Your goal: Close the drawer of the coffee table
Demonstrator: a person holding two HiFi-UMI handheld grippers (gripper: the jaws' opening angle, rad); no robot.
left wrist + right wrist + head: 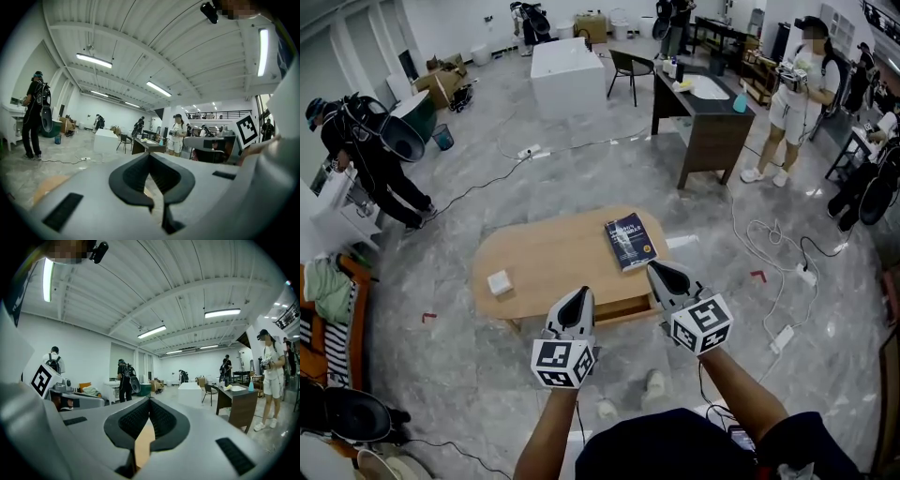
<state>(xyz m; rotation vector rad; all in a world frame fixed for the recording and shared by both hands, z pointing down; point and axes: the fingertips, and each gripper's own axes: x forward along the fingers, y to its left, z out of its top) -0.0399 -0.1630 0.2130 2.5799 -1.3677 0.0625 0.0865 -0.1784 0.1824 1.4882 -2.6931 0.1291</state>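
The oval wooden coffee table (553, 258) lies below me in the head view, with a blue book (629, 241) and a small white box (499, 282) on top. Its drawer (623, 306) stands a little way out of the near side. My left gripper (579, 293) hovers at the near edge just left of the drawer, jaws shut and empty. My right gripper (657, 270) hangs over the drawer's right end near the book, also shut and empty. In the left gripper view my left gripper (150, 155) points up at the room; my right gripper (150, 401) shows table wood through the slit below its tips.
Cables and power strips (781, 338) trail across the floor to the right. A dark desk (705, 112) and a white block (567, 73) stand beyond the table. People stand at the left (366, 150) and far right (792, 94). Clothes and a seat (333, 309) crowd the left edge.
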